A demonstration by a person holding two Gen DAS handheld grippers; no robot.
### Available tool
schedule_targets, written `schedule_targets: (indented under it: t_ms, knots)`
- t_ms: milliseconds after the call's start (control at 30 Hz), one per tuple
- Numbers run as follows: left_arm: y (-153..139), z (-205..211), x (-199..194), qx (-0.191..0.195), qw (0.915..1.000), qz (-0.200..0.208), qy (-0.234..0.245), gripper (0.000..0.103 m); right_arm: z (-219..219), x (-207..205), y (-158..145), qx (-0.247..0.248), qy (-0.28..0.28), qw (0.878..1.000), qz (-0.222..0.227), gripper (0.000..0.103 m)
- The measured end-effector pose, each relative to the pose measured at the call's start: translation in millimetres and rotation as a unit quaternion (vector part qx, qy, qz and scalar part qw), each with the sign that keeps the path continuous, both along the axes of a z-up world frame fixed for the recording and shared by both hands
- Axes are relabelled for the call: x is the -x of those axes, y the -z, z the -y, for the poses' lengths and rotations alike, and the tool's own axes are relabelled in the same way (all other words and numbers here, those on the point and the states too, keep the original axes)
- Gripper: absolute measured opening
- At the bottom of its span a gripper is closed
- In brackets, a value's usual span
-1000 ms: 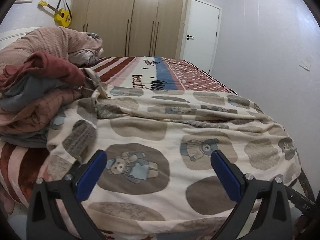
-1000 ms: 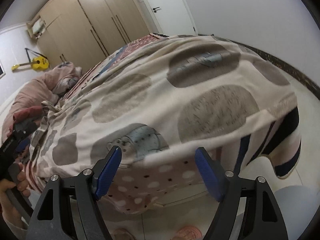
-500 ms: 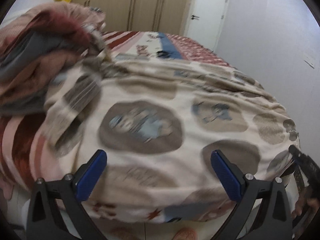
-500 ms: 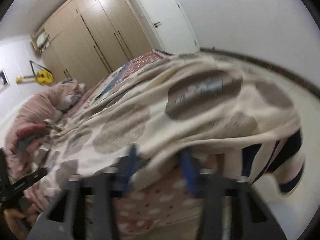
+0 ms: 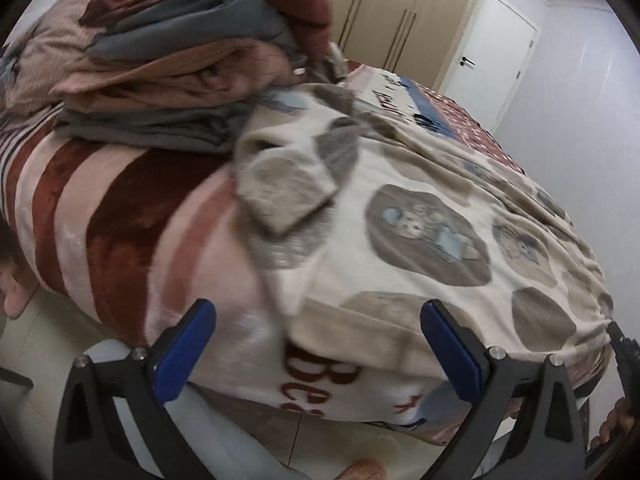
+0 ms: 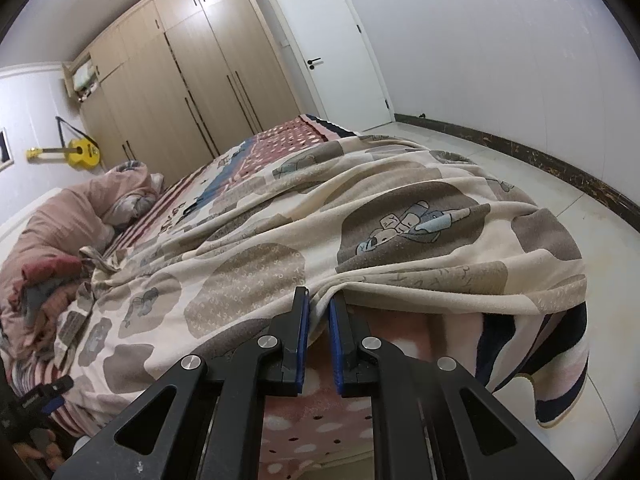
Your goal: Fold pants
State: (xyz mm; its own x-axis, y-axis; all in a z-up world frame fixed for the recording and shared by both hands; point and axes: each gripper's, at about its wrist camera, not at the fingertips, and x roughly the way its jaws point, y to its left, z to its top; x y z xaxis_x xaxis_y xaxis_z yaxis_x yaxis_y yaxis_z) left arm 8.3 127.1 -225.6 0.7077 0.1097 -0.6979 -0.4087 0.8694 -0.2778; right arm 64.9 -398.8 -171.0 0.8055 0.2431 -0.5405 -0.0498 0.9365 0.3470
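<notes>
The cream pants [image 6: 280,248] with grey bear patches lie spread across the bed, one edge hanging over the front side. They also show in the left wrist view [image 5: 420,240], with one corner folded back near the clothes pile. My right gripper [image 6: 318,312] is shut on the pants' front edge and the cloth puckers between its blue pads. My left gripper [image 5: 320,340] is open and empty, low at the bed's front edge, its pads either side of the pants' hem. The right gripper also shows at the far right of the left wrist view [image 5: 624,352].
A pile of folded clothes [image 5: 180,72] sits on the striped pink blanket [image 5: 120,208] left of the pants. A pink duvet [image 6: 80,208] lies at the bed's head. Wardrobes [image 6: 192,80], a door [image 6: 332,52] and tiled floor [image 6: 580,208] surround the bed.
My right gripper has closed on the pants' front edge. My left gripper has dropped lower and swung left toward the clothes pile, staying open.
</notes>
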Motion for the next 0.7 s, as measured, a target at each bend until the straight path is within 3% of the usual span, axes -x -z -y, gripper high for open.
schedule_targets:
  t_ms: [67, 133, 267, 333, 433, 467, 533, 700]
  knots:
    - [1.7, -10.8, -0.2, -0.003, 1.0, 0.0, -0.009, 0.101, -0.5, 0.0, 0.1, 0.003, 0.001, 1.0, 0.0, 0.005]
    - [2.4, -16.3, -4.1, -0.001, 0.9999, 0.007, -0.007, 0.088, -2.2, -0.5, 0.2, 0.006, 0.002, 1.0, 0.001, 0.005]
    - [0.4, -17.7, -14.8, -0.01, 0.9999, 0.01, 0.003, 0.075, -1.5, 0.6, -0.3, 0.008, 0.004, 1.0, 0.001, 0.005]
    - [-4.4, -14.0, -20.8, -0.024, 0.9996, 0.01, 0.009, 0.043, -2.0, 0.2, -1.1, 0.009, 0.004, 1.0, 0.003, 0.005]
    - [-11.4, -13.2, -27.1, -0.014, 0.9992, 0.016, 0.035, 0.016, -2.2, 0.8, -5.2, 0.014, 0.005, 1.0, 0.01, 0.005]
    - [-13.2, -12.2, -28.5, -0.015, 0.999, 0.016, 0.04, 0.012, -2.3, 0.9, -7.0, 0.015, 0.006, 1.0, 0.013, 0.005]
    - [-19.3, -9.3, -30.0, -0.016, 0.9985, 0.022, 0.049, 0.006, -0.2, 0.6, -11.6, 0.015, 0.007, 1.0, 0.021, 0.005]
    - [-44.7, 3.8, -34.3, -0.034, 0.9956, 0.051, 0.071, 0.004, 3.6, -1.0, -27.2, 0.024, 0.002, 0.999, 0.039, 0.005]
